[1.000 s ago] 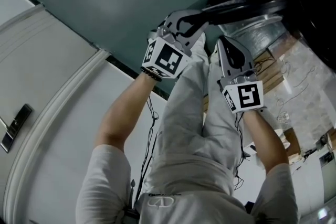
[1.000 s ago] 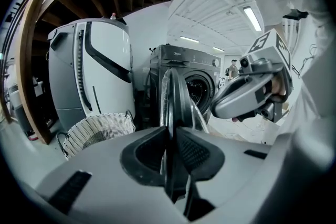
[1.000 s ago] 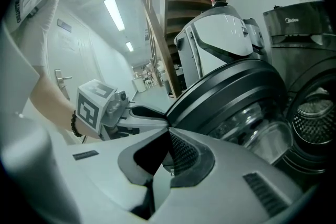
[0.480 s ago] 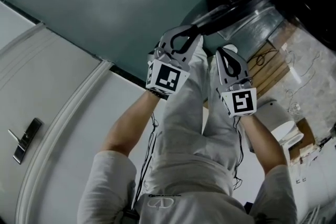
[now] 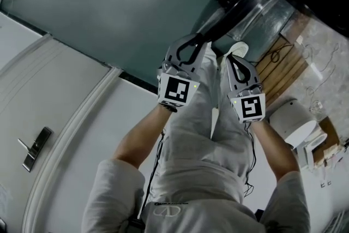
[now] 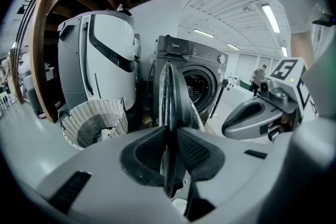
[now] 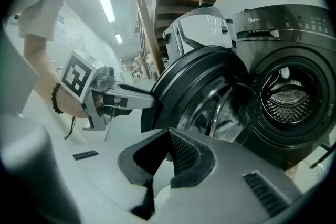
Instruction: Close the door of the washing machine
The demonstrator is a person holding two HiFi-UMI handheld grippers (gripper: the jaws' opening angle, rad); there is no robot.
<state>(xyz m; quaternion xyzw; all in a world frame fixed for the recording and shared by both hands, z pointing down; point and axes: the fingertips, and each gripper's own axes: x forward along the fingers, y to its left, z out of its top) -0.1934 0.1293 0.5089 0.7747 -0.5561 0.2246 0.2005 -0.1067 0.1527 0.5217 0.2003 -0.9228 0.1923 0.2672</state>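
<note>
Dark grey washing machine, door swung well out from the front, steel drum bare behind it. Door edge-on in the left gripper view, rim running straight down between the pads. Left claw clamped on that rim at a middling width, one pad against each face. Same hold confirmed from the right gripper view: tool reaching in from the left, gripping the door's outer edge. Right claw pinched fully together, nothing in it, pointed at the glass side of the door, short of it, no contact visible. From the head view: both tools held out side by side above the person's legs, close together, left one at the door's edge. Wicker basket and tall white appliance standing left of the machine, apparently outside the door's swing.

Step in hand, by judgement: the swing itself. Door gripped, ready to be carried round toward the opening. Far from shut; most of the arc left.

Next move probably calls for:
- leading the rim along its arc about the hinge, wrist turning with it to keep the pads square on the edge
- letting go short of the front panel
- finishing with a firm push on the outer face, perhaps with the closed right claw, hard enough for the latch

Risk: late release, pads pinched between door and front.
</note>
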